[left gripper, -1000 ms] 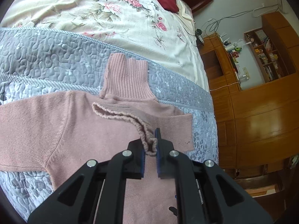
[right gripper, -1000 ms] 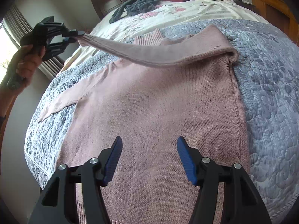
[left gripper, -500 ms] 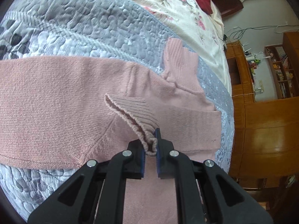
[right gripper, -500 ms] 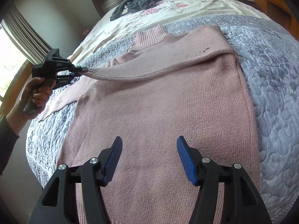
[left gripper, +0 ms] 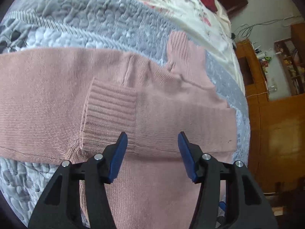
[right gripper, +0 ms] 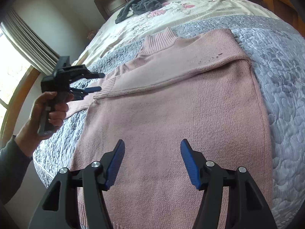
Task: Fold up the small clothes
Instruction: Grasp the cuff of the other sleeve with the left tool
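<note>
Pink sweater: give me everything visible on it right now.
The pink sweater is a fine knit with a ribbed turtleneck collar and ribbed cuffs. It lies flat on the grey quilted bedspread, collar toward the floral sheet. One sleeve is folded across the chest, its ribbed cuff resting near the opposite shoulder; small dark specks show on that sleeve. The other sleeve lies out sideways. The left gripper is open just by the cuff, and the right gripper is open above the lower body; neither holds it.

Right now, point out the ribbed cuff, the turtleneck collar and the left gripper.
ribbed cuff (left gripper: 110, 112), left wrist view, middle of ribbing.
turtleneck collar (right gripper: 160, 40), right wrist view, ribbed middle.
left gripper (right gripper: 102, 82), right wrist view, between fingertips.
</note>
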A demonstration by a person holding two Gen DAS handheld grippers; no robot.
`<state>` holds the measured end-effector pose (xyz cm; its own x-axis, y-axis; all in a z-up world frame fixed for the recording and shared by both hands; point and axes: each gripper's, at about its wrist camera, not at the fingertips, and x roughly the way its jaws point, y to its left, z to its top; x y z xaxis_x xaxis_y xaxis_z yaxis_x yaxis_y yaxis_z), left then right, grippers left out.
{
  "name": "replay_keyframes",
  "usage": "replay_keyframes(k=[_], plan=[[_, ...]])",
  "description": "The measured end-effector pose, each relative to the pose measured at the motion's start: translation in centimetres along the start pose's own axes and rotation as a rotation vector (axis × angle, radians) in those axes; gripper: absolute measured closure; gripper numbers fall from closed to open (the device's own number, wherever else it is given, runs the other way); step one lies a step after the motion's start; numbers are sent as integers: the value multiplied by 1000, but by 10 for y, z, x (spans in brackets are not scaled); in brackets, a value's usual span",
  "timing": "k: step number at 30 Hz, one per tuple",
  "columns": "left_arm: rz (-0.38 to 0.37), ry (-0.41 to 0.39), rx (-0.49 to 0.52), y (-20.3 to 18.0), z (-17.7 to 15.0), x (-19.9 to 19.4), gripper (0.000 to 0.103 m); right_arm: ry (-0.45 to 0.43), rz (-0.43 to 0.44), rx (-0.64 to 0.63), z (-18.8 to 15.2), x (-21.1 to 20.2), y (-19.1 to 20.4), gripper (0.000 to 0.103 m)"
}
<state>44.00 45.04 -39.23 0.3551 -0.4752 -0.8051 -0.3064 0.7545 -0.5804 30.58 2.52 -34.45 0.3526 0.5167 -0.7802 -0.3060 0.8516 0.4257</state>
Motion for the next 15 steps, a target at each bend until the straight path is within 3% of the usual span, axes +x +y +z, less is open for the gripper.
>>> replay_keyframes(k=[6, 10, 12, 14, 15], plan=[[-28, 2, -56, 32, -2, 16, 65, 20, -17, -28, 5, 4, 5, 42], [-31, -64, -105, 54, 0, -19, 66, 33, 0, -34, 16, 7, 21, 40], [-32, -143, -148, 73, -3, -57, 53, 26, 17, -62, 23, 7, 39, 35], [-46, -254, -188, 99, -12, -107, 32, 26, 37, -106, 31, 10, 62, 35], [-38, -311, -221, 118, -20, -133, 29, 22, 44, -127, 34, 12, 74, 34]])
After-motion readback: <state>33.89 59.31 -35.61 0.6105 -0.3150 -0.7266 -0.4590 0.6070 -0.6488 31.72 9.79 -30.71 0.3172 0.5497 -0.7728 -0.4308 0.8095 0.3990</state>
